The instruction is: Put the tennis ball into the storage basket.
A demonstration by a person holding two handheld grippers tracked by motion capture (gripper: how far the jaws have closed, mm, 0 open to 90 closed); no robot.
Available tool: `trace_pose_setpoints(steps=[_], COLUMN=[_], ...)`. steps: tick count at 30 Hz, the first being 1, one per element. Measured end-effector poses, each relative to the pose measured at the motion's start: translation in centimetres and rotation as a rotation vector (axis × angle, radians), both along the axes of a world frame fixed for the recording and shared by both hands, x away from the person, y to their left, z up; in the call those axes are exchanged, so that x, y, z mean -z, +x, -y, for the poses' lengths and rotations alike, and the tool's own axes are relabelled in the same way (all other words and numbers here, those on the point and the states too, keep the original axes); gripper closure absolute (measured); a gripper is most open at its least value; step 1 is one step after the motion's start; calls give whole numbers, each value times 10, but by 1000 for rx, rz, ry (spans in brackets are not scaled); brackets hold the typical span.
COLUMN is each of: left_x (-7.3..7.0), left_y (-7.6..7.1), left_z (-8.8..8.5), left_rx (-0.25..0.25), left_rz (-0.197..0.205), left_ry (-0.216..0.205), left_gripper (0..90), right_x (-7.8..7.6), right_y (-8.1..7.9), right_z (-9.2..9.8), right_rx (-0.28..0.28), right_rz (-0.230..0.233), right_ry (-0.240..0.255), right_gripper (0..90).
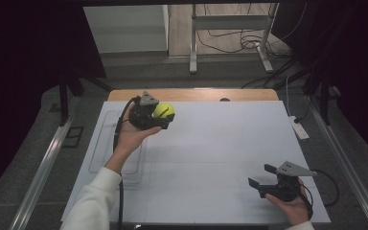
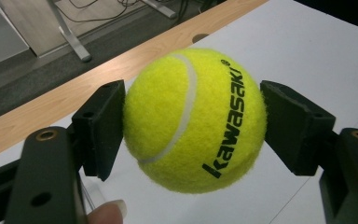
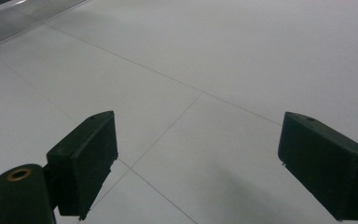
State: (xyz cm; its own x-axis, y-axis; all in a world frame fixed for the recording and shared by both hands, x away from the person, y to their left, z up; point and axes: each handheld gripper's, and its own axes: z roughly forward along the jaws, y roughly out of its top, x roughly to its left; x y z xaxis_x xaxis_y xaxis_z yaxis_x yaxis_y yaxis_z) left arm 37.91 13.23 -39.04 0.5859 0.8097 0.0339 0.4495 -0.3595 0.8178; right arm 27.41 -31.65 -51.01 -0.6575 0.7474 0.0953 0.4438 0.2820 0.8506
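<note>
Left gripper view: tennis ball (image 2: 195,120) is clamped between the left claw (image 2: 191,126) pads, carried clear above the surface (image 2: 317,51). Right claw (image 3: 198,168) is held released, idle. Next, judged: a lowering to a chosen spot, then release.

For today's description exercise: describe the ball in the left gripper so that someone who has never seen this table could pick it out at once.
Start at the white table and look to its far left part, where the left gripper is raised above the surface. Clamped between its two black jaws is the tennis ball. It is bright yellow and fuzzy, with a white seam and black "kawasaki" lettering, the one vivid thing among white and black.
</note>
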Motion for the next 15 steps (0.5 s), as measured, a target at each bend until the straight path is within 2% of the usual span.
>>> trace_pose_setpoints(steps=[15], left_x=[1], left_y=[1], left_z=[-11], left_rx=[-38], left_rz=[3], left_ry=[-2], left_gripper=[270], right_x=[0], right_y=[0], right_z=[0], right_rx=[0], right_rz=[3], right_ry=[1], right_gripper=[122])
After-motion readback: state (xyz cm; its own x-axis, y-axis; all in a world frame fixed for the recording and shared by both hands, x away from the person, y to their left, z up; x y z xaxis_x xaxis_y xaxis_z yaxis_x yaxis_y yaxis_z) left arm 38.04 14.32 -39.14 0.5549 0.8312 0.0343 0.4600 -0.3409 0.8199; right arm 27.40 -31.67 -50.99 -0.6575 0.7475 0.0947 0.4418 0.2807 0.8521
